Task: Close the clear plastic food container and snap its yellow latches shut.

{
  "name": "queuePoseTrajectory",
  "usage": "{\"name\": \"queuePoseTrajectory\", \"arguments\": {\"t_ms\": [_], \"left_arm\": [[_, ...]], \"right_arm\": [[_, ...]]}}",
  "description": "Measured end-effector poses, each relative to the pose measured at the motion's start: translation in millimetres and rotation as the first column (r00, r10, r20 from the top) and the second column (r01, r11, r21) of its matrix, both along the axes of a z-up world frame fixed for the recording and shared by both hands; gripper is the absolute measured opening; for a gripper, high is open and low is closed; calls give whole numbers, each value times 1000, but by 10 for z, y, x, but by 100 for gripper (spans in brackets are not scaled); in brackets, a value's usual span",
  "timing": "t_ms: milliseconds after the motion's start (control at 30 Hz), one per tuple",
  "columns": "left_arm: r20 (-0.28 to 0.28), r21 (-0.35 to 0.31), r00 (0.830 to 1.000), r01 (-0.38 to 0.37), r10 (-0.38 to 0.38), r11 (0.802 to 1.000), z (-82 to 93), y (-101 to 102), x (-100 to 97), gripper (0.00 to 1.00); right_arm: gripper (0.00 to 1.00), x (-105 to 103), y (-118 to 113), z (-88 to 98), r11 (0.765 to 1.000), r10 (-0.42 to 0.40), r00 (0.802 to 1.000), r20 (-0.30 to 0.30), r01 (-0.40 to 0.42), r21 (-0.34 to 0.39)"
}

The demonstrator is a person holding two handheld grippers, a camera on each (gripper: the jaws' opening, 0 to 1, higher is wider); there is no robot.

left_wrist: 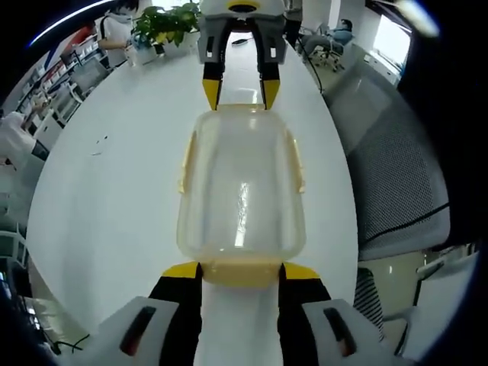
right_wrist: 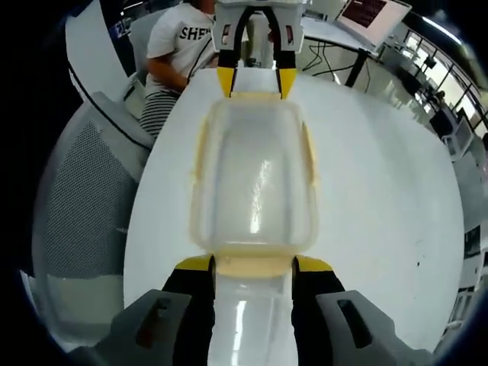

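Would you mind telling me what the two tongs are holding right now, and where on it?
Each of the tongs, left and right, brackets a yellow end latch of the clear container; a firm grip cannot be told.

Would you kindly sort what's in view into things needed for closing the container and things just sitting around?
Job:
clear container
yellow end latch
left tool
right tool

Lying about:
potted plant
mesh chair
white table

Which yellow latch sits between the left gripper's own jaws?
The end latch nearest the left gripper, spanning its jaw tips; the opposite end latch lies at the right gripper.
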State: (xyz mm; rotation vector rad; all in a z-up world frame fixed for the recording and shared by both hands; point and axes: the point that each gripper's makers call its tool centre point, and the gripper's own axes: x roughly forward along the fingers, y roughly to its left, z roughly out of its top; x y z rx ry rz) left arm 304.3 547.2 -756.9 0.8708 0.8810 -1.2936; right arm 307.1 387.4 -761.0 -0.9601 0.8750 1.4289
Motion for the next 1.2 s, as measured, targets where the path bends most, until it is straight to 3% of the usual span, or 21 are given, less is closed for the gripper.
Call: {"name": "queuePoseTrajectory", "arguments": {"t_ms": [400, 1200], "left_arm": [[4, -3, 1000, -6, 6, 1000, 23, -205, -20, 33], [3, -9, 1000, 17, -17, 1000, 18, -853, -39, 33]], "right_arm": [[36, -20, -215, 27, 1000, 0, 1000, 5, 0, -8], [36, -77, -855, -17, 999, -14, 1000, 6, 14, -31]]}}
